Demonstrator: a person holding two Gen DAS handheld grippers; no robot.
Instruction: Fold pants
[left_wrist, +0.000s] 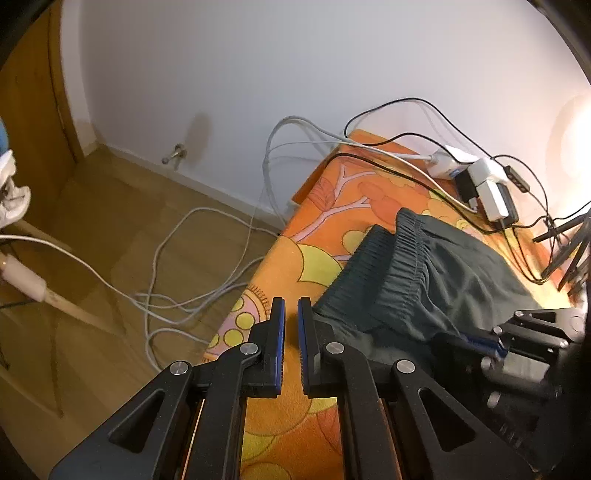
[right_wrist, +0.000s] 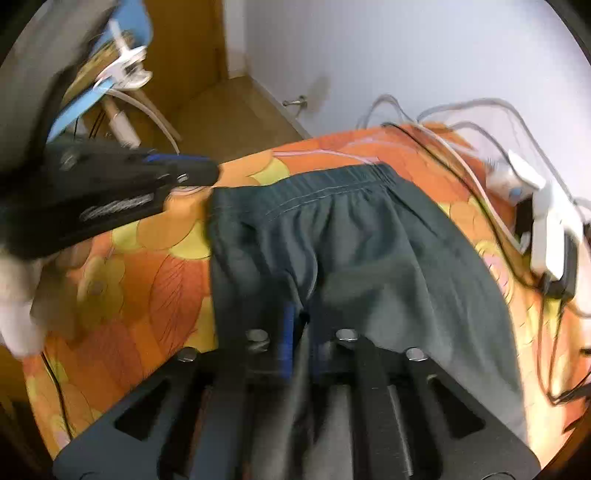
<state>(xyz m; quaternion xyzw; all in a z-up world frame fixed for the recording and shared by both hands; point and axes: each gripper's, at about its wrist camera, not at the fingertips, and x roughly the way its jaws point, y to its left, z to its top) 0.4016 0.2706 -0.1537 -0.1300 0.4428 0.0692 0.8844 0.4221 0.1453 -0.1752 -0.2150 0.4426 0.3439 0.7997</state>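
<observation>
Left tongs (left_wrist: 291, 314): slightly parted, empty, just left of pants (left_wrist: 436, 280) at bed (left_wrist: 295, 266) edge. Pants: fold underway, doubled with waistband stacked (legs hidden, extent unclear); final folds left. Waistband points away from tongs, long axis toward them. Right tongs (right_wrist: 297, 325): clamped on pants' near fabric.

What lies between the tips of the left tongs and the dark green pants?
Only a narrow strip of the orange floral cover. In the left wrist view, left tongs hang open just beside the pants edge.
</observation>
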